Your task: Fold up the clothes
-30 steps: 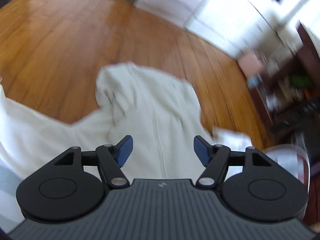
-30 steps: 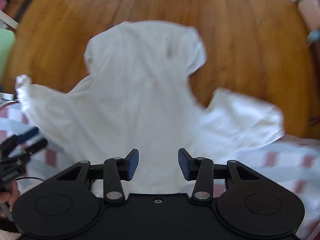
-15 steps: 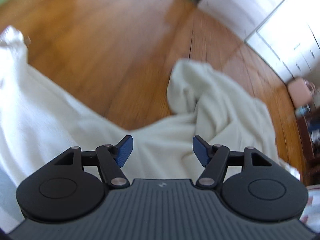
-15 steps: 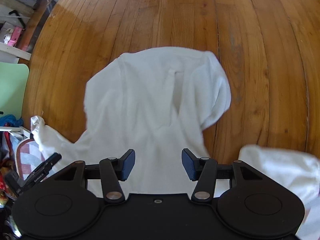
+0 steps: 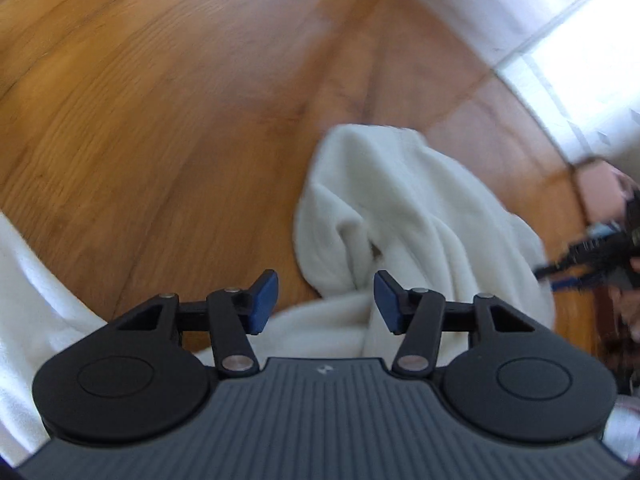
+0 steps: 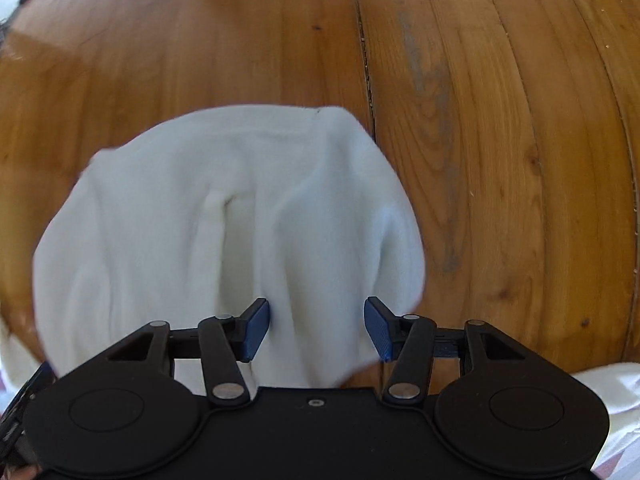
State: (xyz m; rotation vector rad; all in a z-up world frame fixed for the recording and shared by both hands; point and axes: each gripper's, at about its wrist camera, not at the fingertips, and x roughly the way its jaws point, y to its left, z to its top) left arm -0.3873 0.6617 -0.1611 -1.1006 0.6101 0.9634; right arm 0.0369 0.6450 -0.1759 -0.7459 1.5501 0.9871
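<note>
A white hooded garment lies on the wooden floor (image 5: 160, 120). Its hood (image 5: 400, 208) fills the middle of the left wrist view, and a sleeve (image 5: 28, 300) runs off at the left edge. My left gripper (image 5: 326, 302) hangs just above the neck of the hood with its jaws closing; cloth lies below the gap and the pads do not press on it. The right gripper (image 5: 592, 256) shows blurred at the right edge. In the right wrist view the hood (image 6: 224, 220) is close below my right gripper (image 6: 316, 328), which is open over its lower part.
Bare floor boards (image 6: 500, 140) surround the hood on the far side and to the right. White cupboards (image 5: 560, 40) stand at the back right, with a pink object (image 5: 600, 188) near them. Another white sleeve (image 6: 608, 392) lies at the lower right.
Both grippers have dropped towards the garment, so the hood looks larger and nearer in both views. The left jaws have narrowed a little and the right jaws have widened.
</note>
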